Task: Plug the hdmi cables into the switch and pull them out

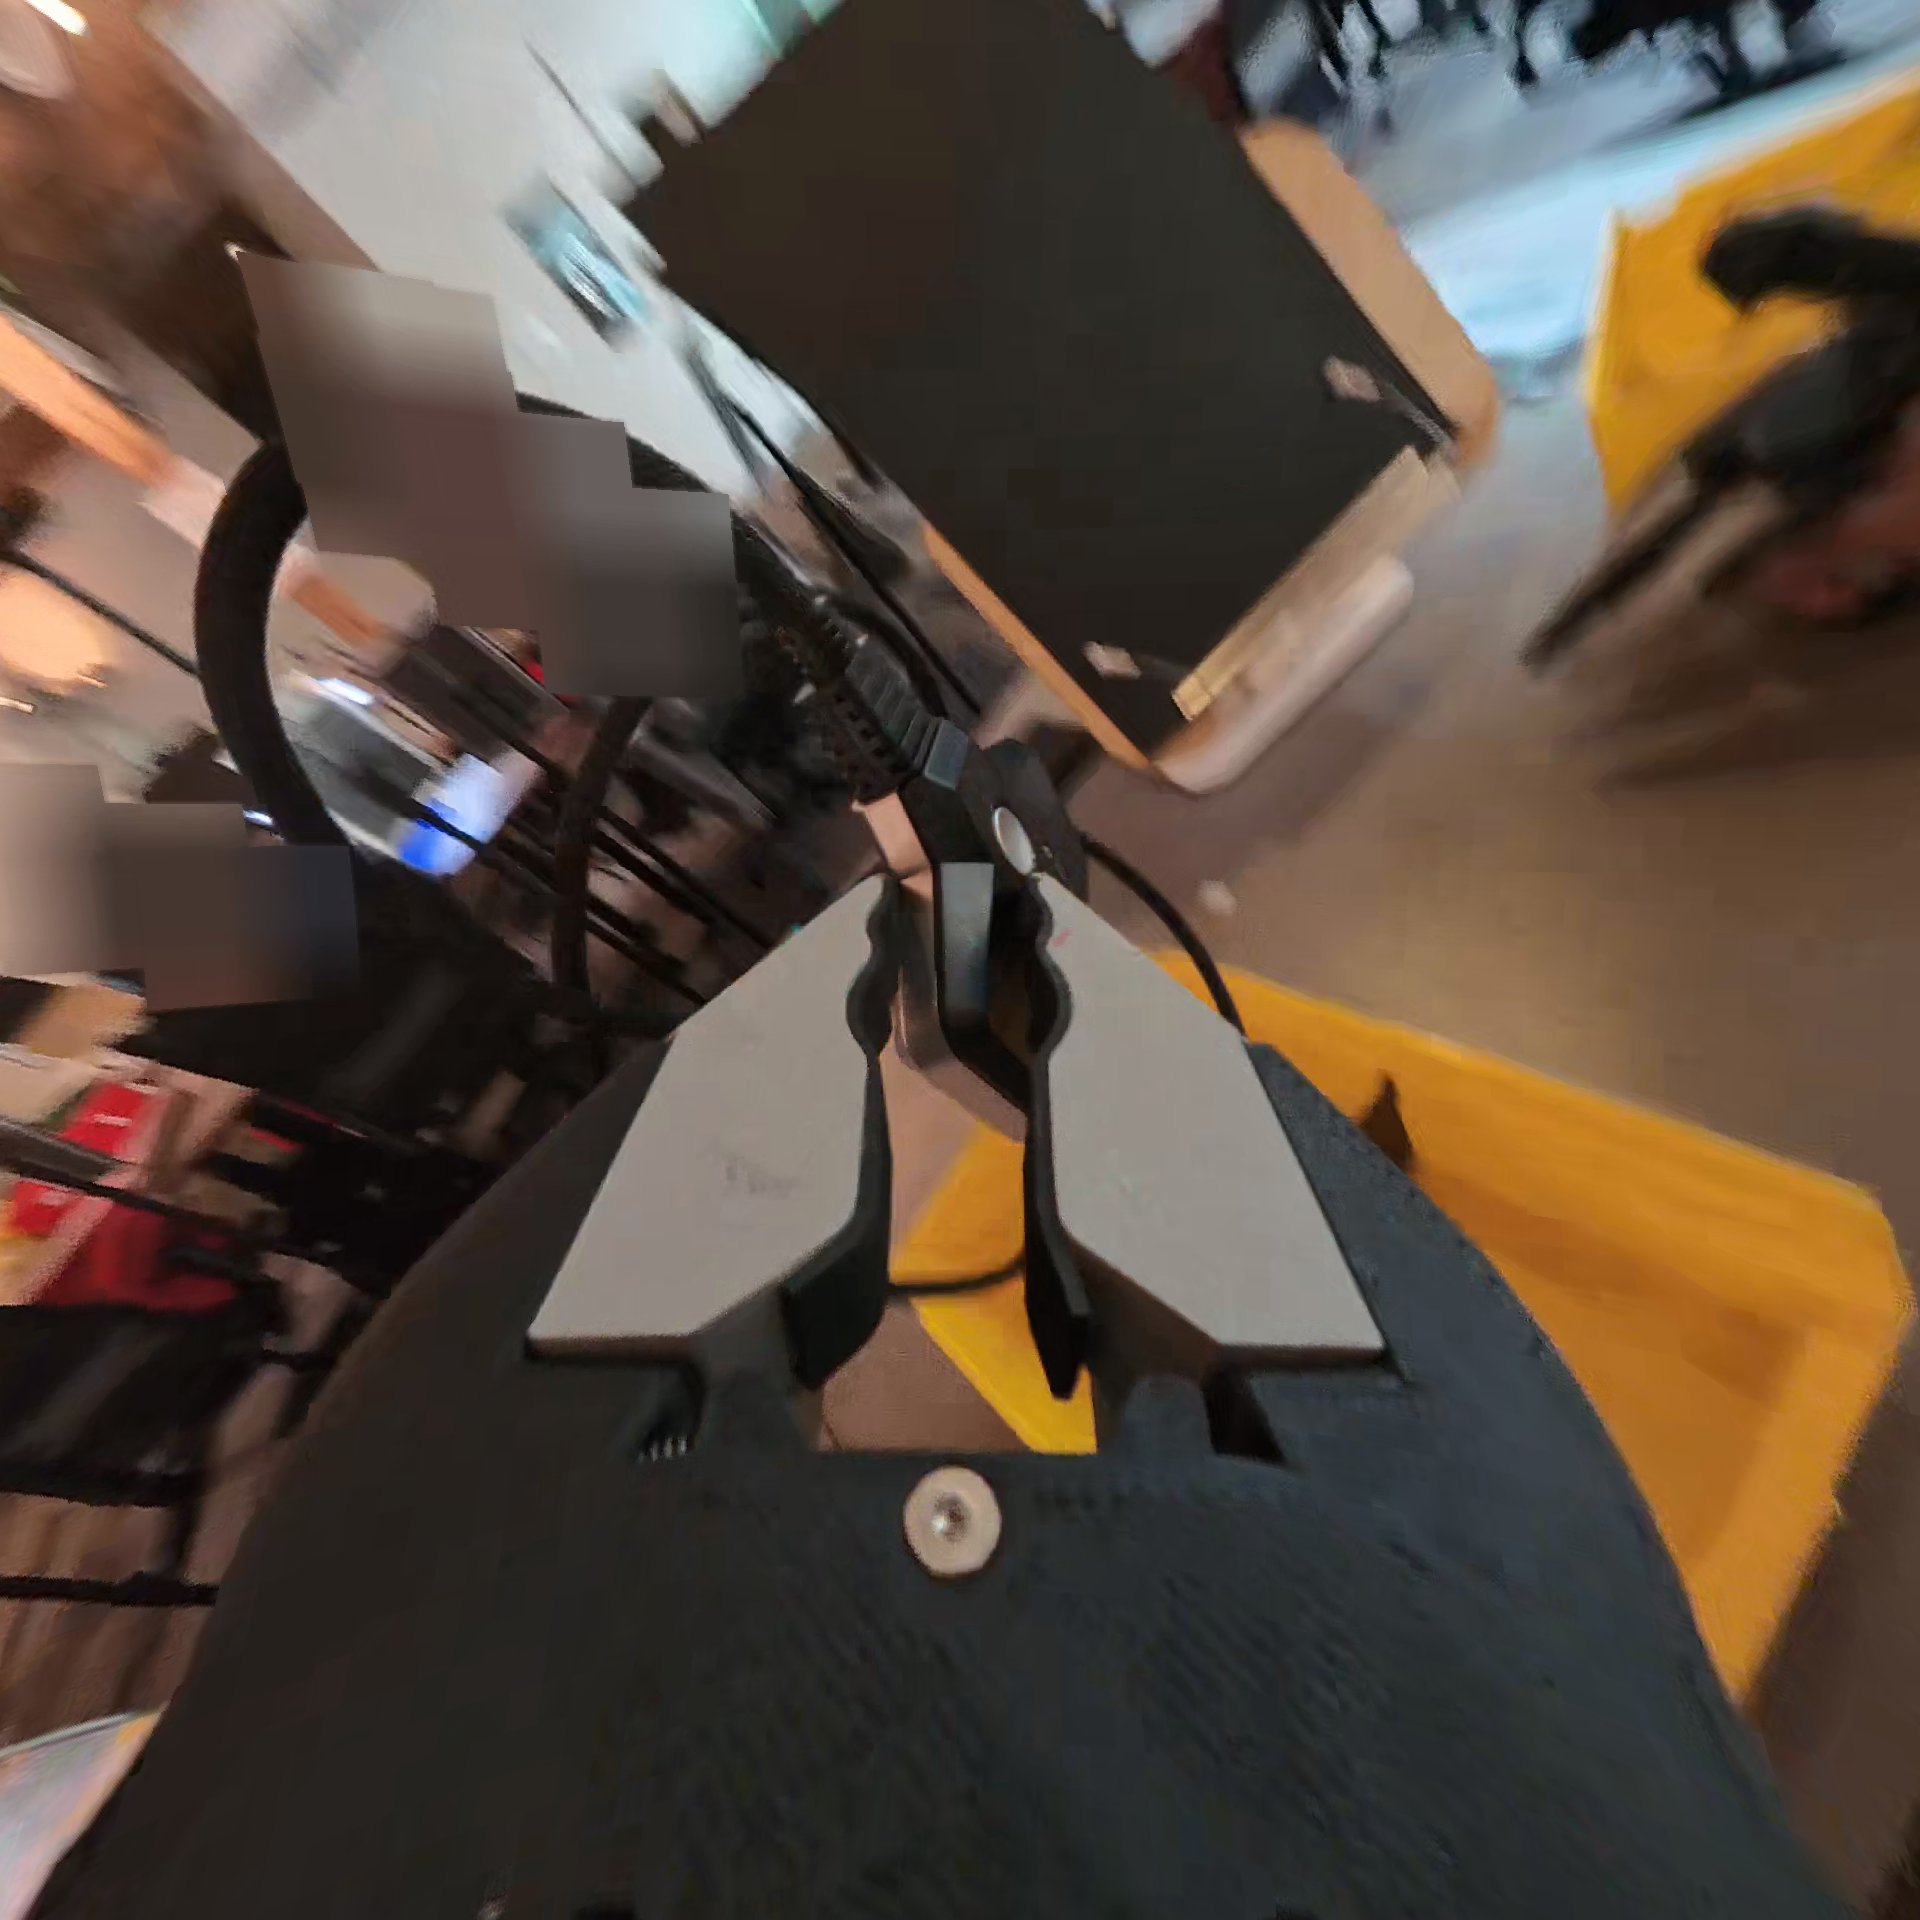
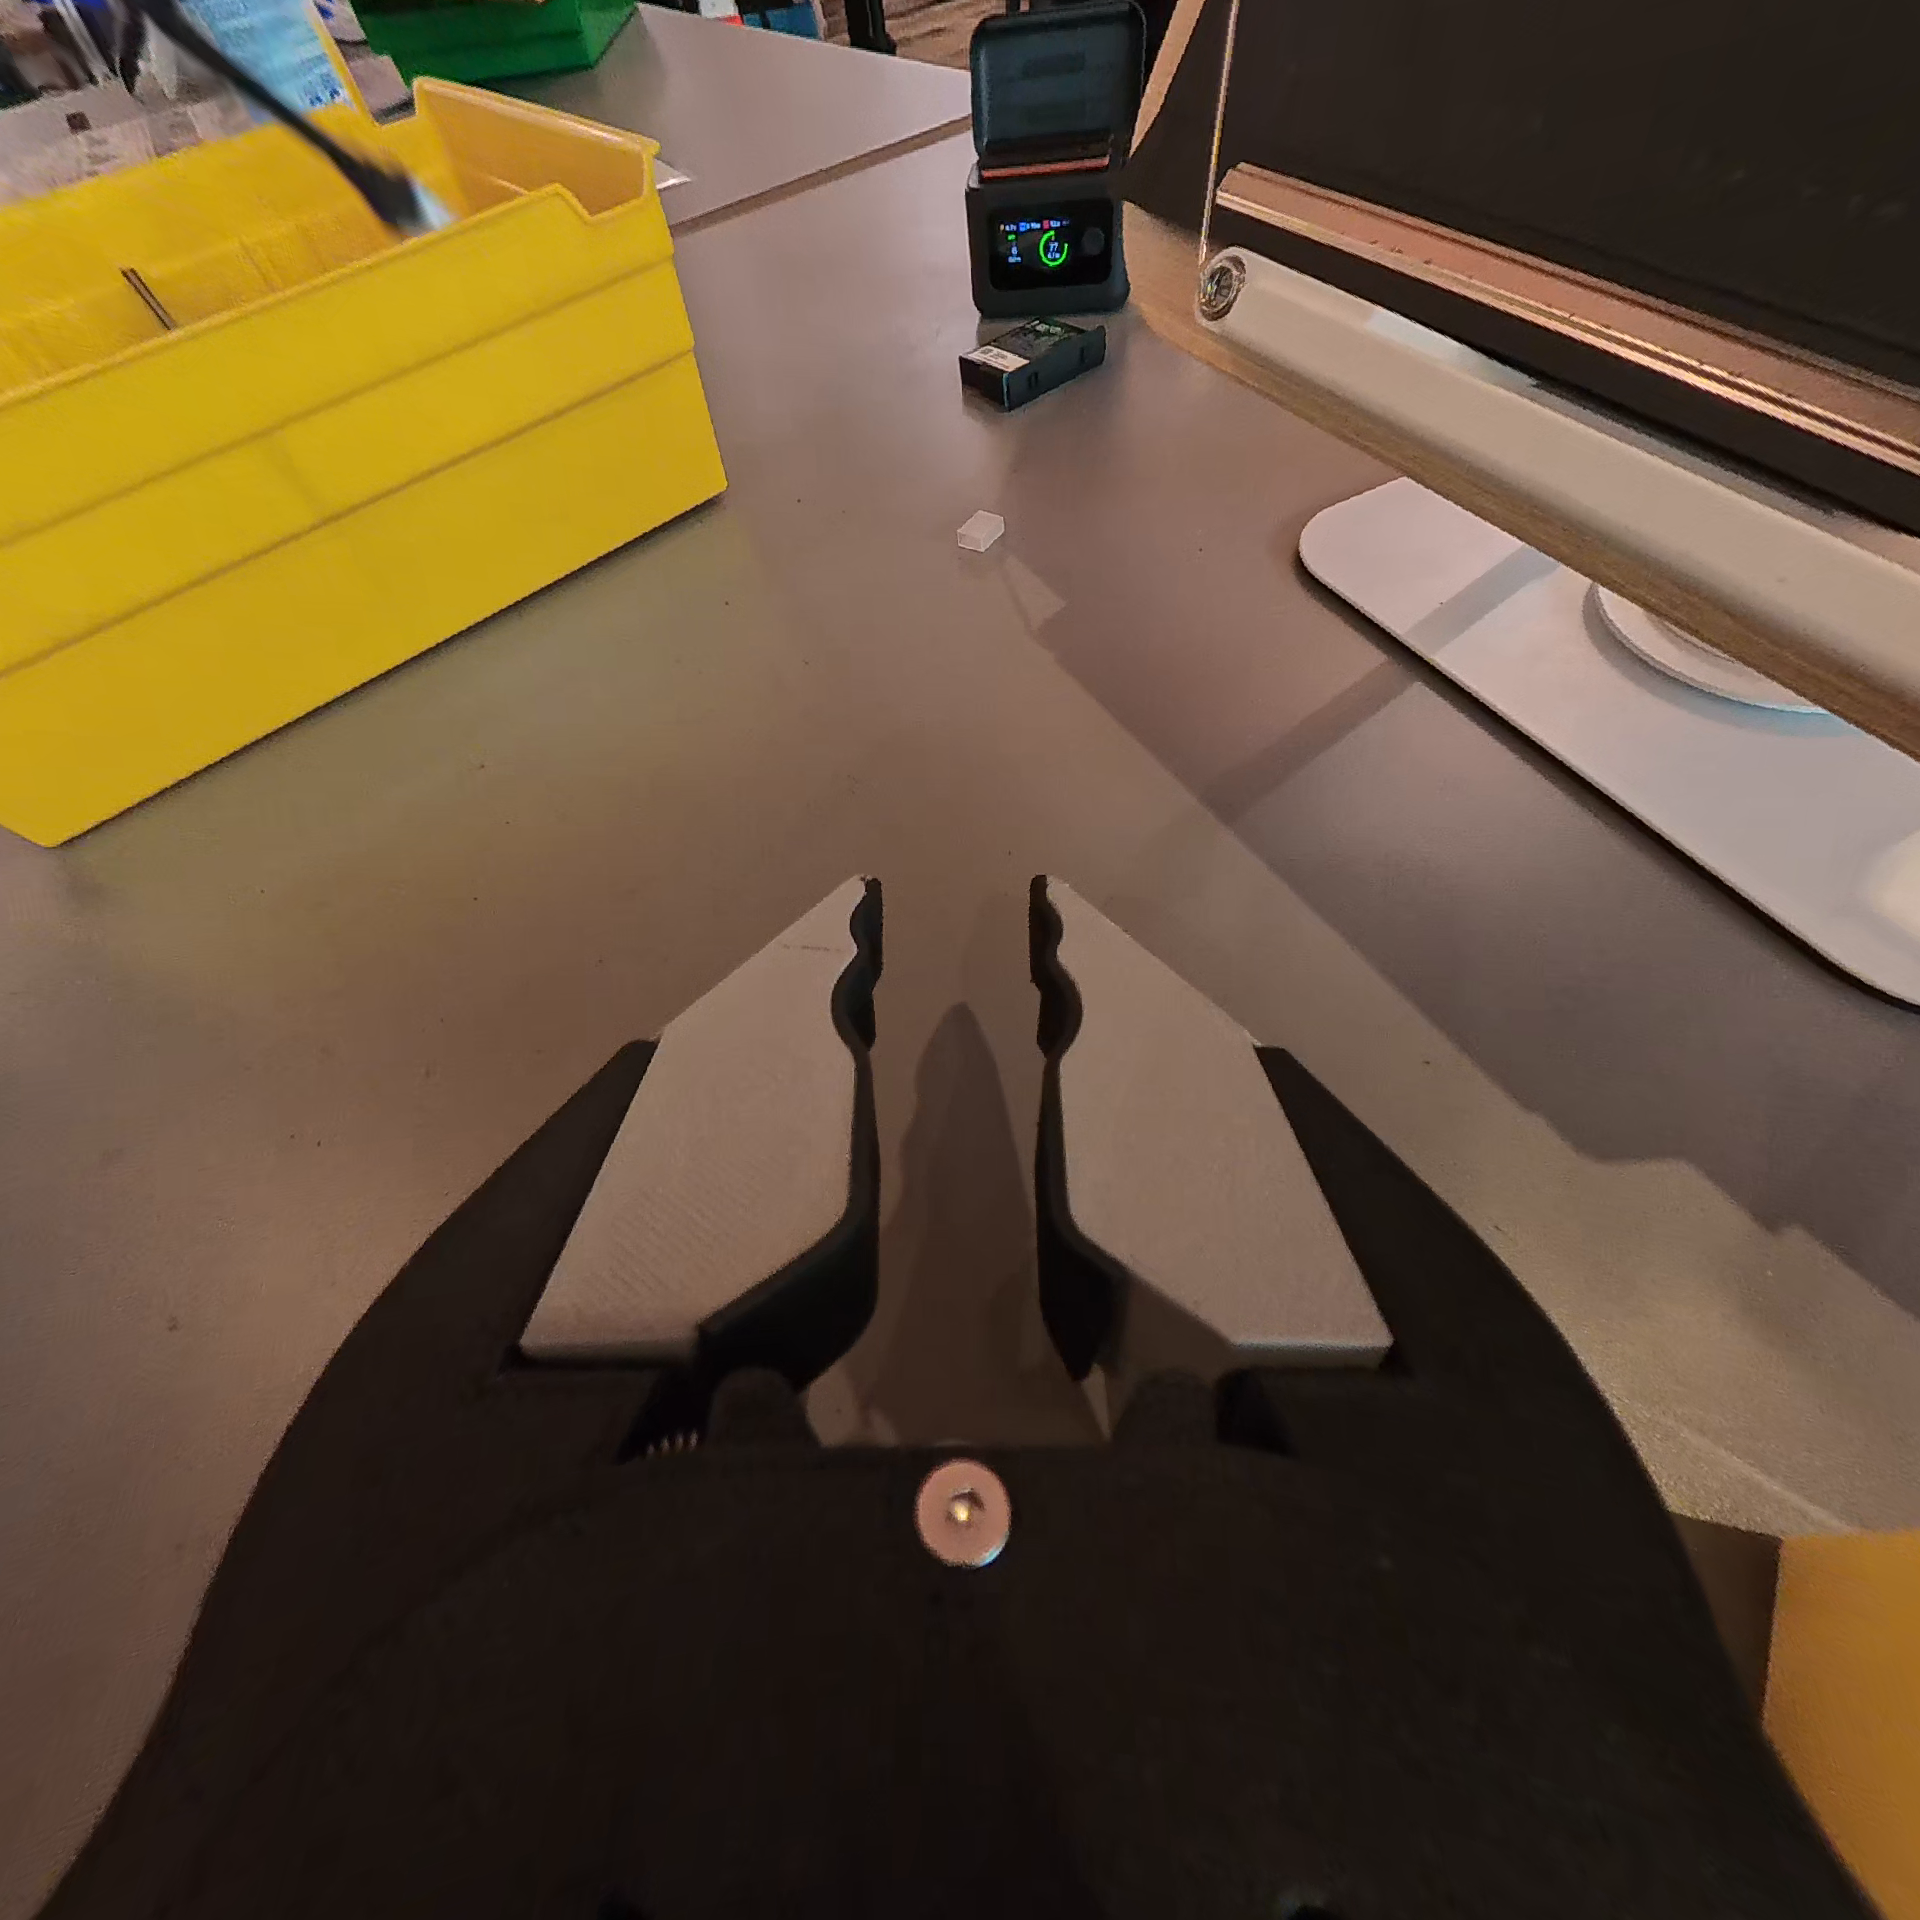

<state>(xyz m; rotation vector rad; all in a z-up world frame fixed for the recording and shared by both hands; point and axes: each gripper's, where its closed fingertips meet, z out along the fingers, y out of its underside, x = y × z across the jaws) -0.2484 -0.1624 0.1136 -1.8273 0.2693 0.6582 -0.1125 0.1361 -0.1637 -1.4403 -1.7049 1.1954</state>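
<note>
In the left wrist view, my left gripper (image 1: 961, 899) is shut on a small black HDMI switch (image 1: 1003, 821) with a round silver button, held in the air. A black HDMI plug (image 1: 894, 717) with a ribbed collar sits in the switch's far end, and its thick cable (image 1: 234, 644) loops to the left. A thin black cable (image 1: 1174, 935) runs from the switch toward a yellow bin (image 1: 1507, 1299). The view is motion-blurred. My right gripper (image 2: 956, 894) is open and empty, low over the grey table (image 2: 727, 831). A blurred cable end (image 2: 400, 197) hangs over the yellow bin (image 2: 312, 436).
A monitor with a white base (image 2: 1558, 665) stands at the right; its dark screen (image 1: 1018, 312) also shows in the left wrist view. A black charger box with a lit screen (image 2: 1049, 249), a black battery (image 2: 1029, 358) and a small clear cap (image 2: 980, 530) lie on the table ahead. The grippers' ends are close to 45 cm from one another.
</note>
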